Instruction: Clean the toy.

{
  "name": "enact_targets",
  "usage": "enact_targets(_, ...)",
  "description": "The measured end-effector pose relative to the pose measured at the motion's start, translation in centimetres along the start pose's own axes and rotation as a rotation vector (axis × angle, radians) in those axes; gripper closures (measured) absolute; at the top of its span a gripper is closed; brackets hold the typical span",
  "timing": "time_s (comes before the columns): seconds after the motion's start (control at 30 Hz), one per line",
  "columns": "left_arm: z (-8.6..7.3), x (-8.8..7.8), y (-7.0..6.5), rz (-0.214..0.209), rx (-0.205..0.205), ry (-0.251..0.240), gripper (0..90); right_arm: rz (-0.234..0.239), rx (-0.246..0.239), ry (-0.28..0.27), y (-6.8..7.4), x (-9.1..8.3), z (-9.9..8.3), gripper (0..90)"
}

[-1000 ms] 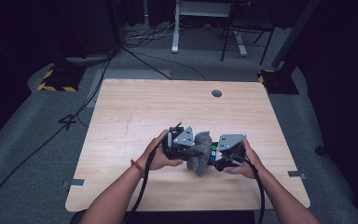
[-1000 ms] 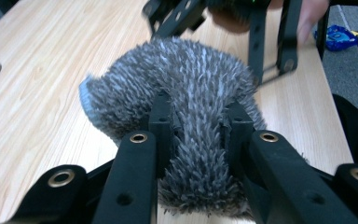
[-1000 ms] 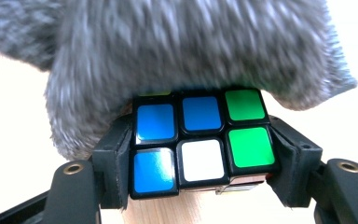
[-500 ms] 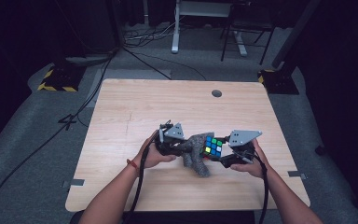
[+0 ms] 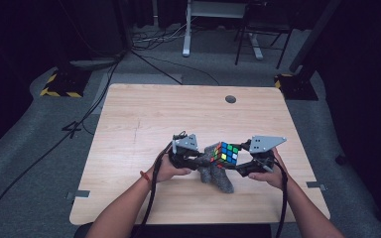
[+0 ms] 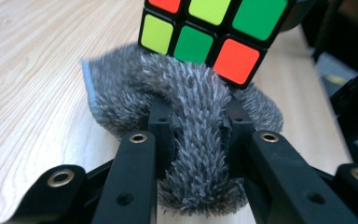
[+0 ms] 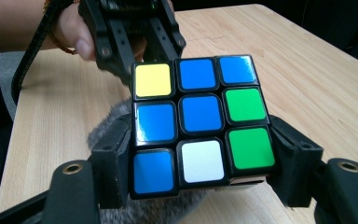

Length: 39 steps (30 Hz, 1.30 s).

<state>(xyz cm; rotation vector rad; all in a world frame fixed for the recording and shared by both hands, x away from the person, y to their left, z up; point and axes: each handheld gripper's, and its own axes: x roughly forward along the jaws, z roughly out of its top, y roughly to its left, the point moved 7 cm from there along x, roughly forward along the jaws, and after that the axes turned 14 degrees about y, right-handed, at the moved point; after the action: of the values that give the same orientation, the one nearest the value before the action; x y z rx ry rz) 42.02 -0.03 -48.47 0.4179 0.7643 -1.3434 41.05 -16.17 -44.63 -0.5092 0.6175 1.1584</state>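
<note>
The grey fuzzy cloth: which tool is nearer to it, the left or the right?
Left. The left tool is shut on the grey fuzzy cloth, pads pressing it. The right tool grips the puzzle cube just above the cloth.

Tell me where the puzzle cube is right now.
In the high view the puzzle cube sits near the table's front edge, clamped in the right gripper, just above the grey fuzzy cloth that the left gripper pinches.

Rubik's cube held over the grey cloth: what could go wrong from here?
1. The right gripper clamps the Rubik's cube by two side faces only, off the table; a bump could twist it loose.
2. The left gripper pinches just a fold of the fuzzy grey cloth, which could slip out while wiping.
</note>
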Motion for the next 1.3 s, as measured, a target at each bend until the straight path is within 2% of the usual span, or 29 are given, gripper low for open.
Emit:
enact_targets(0.1,0.1,-0.4,0.1,-0.003,0.003,-0.035,71.7,0.008,0.006,0.007,-0.1,0.0,-0.2,33.8)
enact_targets(0.27,0.1,-0.6,-0.1,0.001,0.025,-0.048,71.7,0.017,-0.012,0.044,-0.1,0.1,-0.5,33.6)
enact_targets(0.3,0.1,-0.7,-0.1,0.015,0.037,-0.049,71.7,0.014,-0.017,0.053,-0.1,0.1,-0.6,33.6)
enact_targets(0.37,0.2,-0.8,-0.2,0.002,0.038,-0.06,71.7,0.006,-0.031,0.073,-0.1,0.2,-0.8,33.3)
enact_targets(0.53,0.3,-0.9,-0.6,-0.012,0.066,-0.069,71.7,0.019,-0.049,0.109,0.0,0.6,-1.2,31.9)
enact_targets(0.63,0.3,-1.0,-0.7,-0.018,0.075,-0.077,71.8,0.034,-0.048,0.112,0.0,0.8,-1.4,32.0)
enact_targets(0.77,0.6,-1.2,-1.2,-0.033,0.093,-0.089,71.7,0.06,-0.072,0.127,0.3,1.0,-1.5,32.5)
enact_targets(0.87,0.7,-1.1,-1.3,-0.035,0.097,-0.084,71.8,0.059,-0.083,0.141,0.5,1.4,-1.6,32.7)
enact_targets(1.0,0.9,-1.2,-1.3,-0.013,0.104,-0.08,71.7,0.052,-0.075,0.139,0.5,1.8,-1.6,32.7)
enact_targets(1.13,1.2,-1.4,-1.4,0.022,0.108,-0.091,71.8,0.009,-0.074,0.134,0.4,1.9,-1.5,32.7)
enact_targets(1.2,1.3,-1.4,-1.5,0.035,0.111,-0.092,71.8,0.01,-0.058,0.133,0.4,2.0,-1.5,32.7)
enact_targets(1.3,1.3,-1.4,-1.3,0.088,0.135,-0.061,72.2,-0.01,-0.065,0.135,0.5,2.1,-1.5,33.3)
